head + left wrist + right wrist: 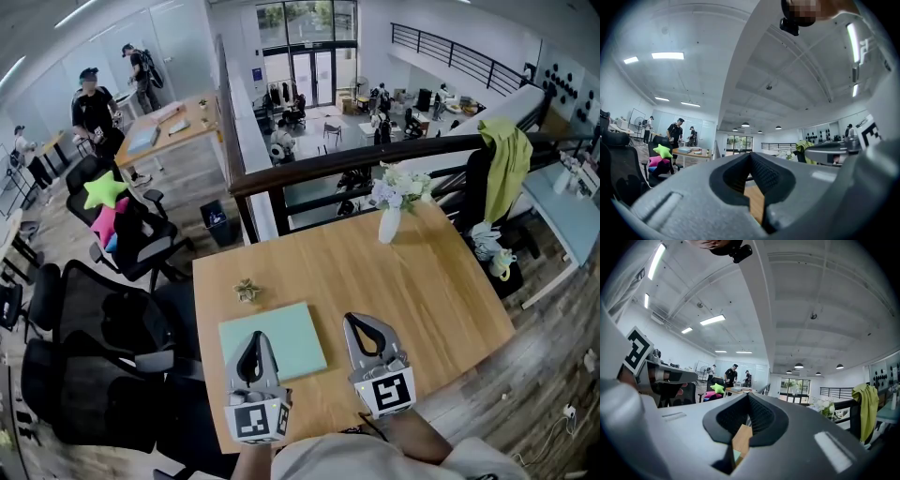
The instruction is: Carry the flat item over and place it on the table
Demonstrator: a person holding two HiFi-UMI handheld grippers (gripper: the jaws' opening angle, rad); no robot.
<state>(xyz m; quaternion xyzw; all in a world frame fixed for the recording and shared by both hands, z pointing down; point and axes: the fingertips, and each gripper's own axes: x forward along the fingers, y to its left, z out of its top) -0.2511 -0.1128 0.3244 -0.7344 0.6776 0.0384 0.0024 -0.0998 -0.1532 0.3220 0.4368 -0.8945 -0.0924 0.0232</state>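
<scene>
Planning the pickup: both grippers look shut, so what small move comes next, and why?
Probably open the left gripper: its jaws are shut and empty over the near edge of the green sheet lying flat on the table, so it cannot grasp yet.

Head view down onto table [441, 281]; gripper views upward, apparently sharing ceiling [811, 296].
</scene>
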